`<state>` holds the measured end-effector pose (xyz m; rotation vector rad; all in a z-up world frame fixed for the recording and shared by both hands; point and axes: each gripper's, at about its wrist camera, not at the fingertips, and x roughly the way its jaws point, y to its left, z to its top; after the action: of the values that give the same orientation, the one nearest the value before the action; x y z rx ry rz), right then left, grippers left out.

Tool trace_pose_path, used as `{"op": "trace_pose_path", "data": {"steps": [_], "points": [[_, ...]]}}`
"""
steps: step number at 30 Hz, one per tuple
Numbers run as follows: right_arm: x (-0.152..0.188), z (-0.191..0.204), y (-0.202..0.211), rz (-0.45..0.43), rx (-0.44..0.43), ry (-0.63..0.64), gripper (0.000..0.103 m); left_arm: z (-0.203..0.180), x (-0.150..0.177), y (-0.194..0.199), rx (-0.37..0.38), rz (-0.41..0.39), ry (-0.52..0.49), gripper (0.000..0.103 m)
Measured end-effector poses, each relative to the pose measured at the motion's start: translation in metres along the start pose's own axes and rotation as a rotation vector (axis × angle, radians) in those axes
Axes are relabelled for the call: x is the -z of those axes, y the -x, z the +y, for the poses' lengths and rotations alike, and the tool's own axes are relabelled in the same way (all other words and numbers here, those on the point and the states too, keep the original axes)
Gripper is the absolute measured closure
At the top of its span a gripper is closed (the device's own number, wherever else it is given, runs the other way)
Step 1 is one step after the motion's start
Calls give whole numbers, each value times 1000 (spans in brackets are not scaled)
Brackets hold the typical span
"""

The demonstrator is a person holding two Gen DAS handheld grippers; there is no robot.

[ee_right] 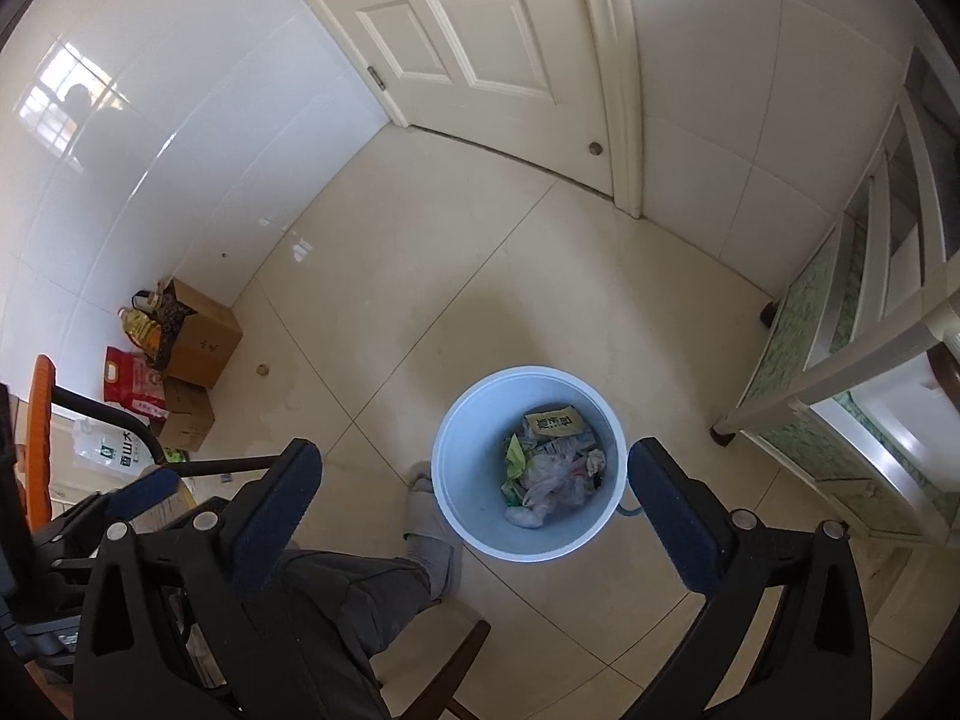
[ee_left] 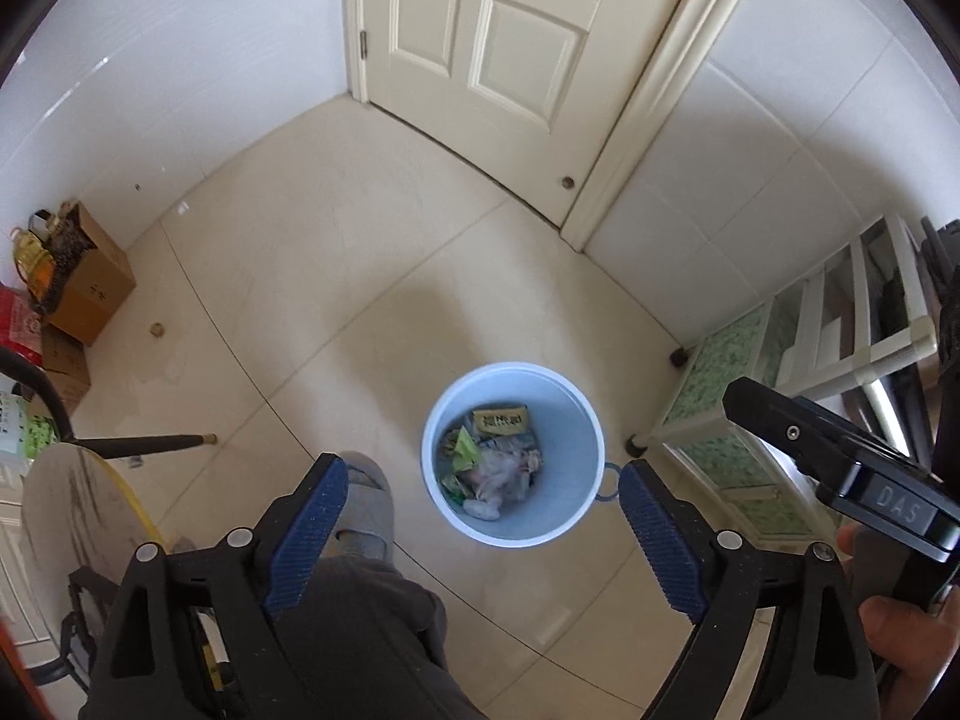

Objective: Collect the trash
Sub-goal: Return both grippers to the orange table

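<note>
A light blue trash bin stands on the tiled floor; it also shows in the right wrist view. Inside lie wrappers, a yellow packet and crumpled plastic. My left gripper is open and empty, held high above the bin. My right gripper is open and empty, also high above the bin. The right gripper's body shows at the right of the left wrist view.
The person's leg and grey slipper stand left of the bin. Cardboard boxes, an oil bottle and bags sit by the left wall. A white-framed shelf is at the right. A cream door is behind.
</note>
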<state>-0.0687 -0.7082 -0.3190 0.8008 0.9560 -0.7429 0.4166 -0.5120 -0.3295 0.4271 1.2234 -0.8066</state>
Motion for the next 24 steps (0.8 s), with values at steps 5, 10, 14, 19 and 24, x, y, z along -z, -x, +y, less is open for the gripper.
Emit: {"op": "trace_pose_path", "data": {"steps": [5,10,14,19,24], "points": [[4,14,23,-38,-9,23,0,-5,25,48,-9,-71,2,14],[5,42,58,-99,-34,72,0,-4,59,114,-6,-183,-4,13],[11,81,95,-165,-66,141,0,10,92,172,-14,-293,27,12],[21,130,132,-228,-117,226,0,35,135,230,-35,-395,76,7],[40,182,165,-279,-174,326,0,61,188,285,-85,-480,137,5]]}}
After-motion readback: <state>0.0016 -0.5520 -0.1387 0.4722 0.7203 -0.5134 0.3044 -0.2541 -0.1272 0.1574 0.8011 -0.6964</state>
